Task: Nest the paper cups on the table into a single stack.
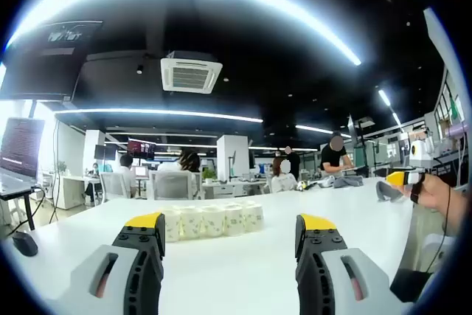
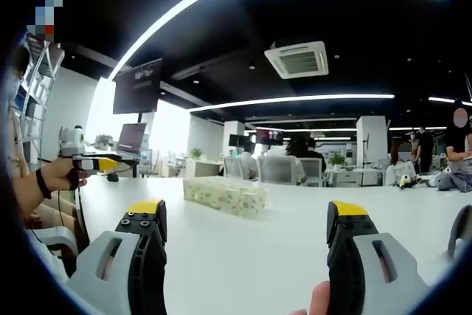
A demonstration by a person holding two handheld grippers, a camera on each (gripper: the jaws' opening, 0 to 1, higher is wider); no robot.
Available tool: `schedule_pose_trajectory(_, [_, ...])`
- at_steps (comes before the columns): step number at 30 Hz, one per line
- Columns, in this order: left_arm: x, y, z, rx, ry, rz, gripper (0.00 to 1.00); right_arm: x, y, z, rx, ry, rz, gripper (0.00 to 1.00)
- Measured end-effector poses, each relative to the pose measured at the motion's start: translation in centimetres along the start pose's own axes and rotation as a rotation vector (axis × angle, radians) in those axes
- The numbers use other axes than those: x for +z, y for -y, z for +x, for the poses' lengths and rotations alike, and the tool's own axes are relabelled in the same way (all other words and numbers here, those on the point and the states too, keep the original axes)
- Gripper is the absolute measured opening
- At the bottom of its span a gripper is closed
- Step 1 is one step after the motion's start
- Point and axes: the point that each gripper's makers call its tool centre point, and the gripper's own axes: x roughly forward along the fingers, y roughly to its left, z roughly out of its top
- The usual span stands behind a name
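Jaws of both the left gripper [image 1: 231, 235] and right gripper [image 2: 247, 223] stand wide, short of the paper cups [image 1: 210, 220] on the white table [image 1: 236, 271].

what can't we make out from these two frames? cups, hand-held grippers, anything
- Paper cups, left gripper view: in a row on the white table; exact count unclear, too small and overlapping, left end behind the left hand-held gripper jaw.
- Cups, right gripper view: row seen end-on, far ones hidden by near ones; print unreadable.
- Right hand-held gripper, left gripper view: cut off by the edge, jaw state unclear there.
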Motion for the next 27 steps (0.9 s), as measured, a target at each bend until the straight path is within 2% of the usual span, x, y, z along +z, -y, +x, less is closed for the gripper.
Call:
schedule_pose_trajectory(8, [-0.9,0.6,0.0,-0.014,-0.016,-0.013,0.76,-0.3,0.1,-0.3,-0.005,-0.004,-0.005,0.94])
schedule_pose_trajectory(14, [-1.0,1.8,0.3,-0.034,-0.015,-0.014,0.75,0.2,0.6,-0.6,-0.015,0.014,-0.008,0.93])
schedule_pose_trajectory(19, [-1.7,2.7,0.7,-0.051,-0.033,-0.010,0.75,-0.2,1.0,-0.7,-0.026,0.005,-0.006,0.93])
schedule_pose_trajectory(27, [-1.7,2.7,0.7,-0.048,-0.036,-0.005,0.74,-0.1,1.9,-1.1,-0.041,0.008,-0.009,0.92])
